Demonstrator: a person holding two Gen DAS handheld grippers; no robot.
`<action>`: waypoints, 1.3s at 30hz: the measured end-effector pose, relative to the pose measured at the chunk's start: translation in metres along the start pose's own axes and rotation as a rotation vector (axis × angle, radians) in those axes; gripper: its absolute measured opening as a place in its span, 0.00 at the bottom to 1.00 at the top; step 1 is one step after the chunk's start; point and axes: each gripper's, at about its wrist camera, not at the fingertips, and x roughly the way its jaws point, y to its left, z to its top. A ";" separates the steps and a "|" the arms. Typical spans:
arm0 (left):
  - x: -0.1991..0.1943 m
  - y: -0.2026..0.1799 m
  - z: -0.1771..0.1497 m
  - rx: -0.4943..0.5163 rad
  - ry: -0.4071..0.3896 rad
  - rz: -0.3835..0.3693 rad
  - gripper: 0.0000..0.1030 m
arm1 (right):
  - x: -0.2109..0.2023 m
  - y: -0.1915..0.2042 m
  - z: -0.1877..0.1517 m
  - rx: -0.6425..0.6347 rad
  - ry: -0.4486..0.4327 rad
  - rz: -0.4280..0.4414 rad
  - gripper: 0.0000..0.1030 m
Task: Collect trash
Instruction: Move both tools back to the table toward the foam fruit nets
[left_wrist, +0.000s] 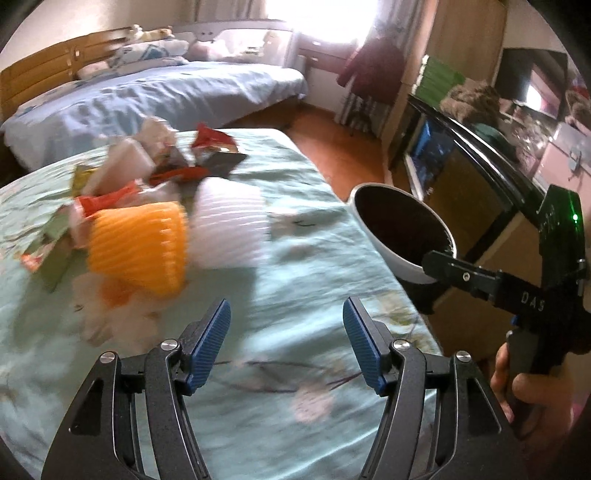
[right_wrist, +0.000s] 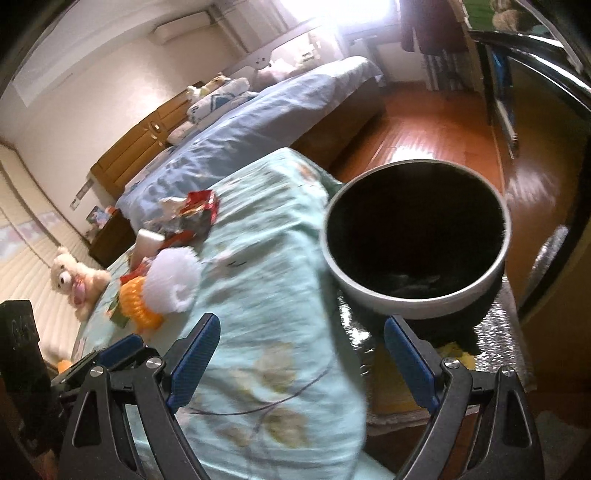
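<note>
Barely begun: trash pile (left_wrist: 147, 192) heaped on bed (left_wrist: 295, 258), bin (right_wrist: 415, 240) near empty, left tool (left_wrist: 286, 332) and right tool (right_wrist: 299, 354) wide, holding nothing.

Left wrist: looks down along the bed (left_wrist: 295, 229), close, trash pile (left_wrist: 147, 192) ahead.
Right wrist: bin (right_wrist: 413, 236) close ahead.
Shared: bed, pile, bin.

L gripper (left_wrist: 286, 334) tilted downward, blue pads (left_wrist: 210, 345) apart w/ nothing between; R gripper (right_wrist: 300, 363) also angled down, jaws spread wide & empty, its black body seen from the L cam w/ a bare hand (left_wrist: 524, 387) wrapped round the handle.
</note>
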 end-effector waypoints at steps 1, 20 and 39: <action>-0.004 0.006 -0.002 -0.012 -0.005 0.006 0.62 | 0.002 0.004 -0.002 -0.006 0.004 0.004 0.89; -0.024 0.088 -0.029 -0.170 -0.016 0.074 0.63 | 0.039 0.061 -0.016 -0.082 0.073 0.077 0.88; 0.013 0.125 0.016 -0.208 0.021 -0.042 0.62 | 0.099 0.094 0.018 -0.040 0.142 0.189 0.58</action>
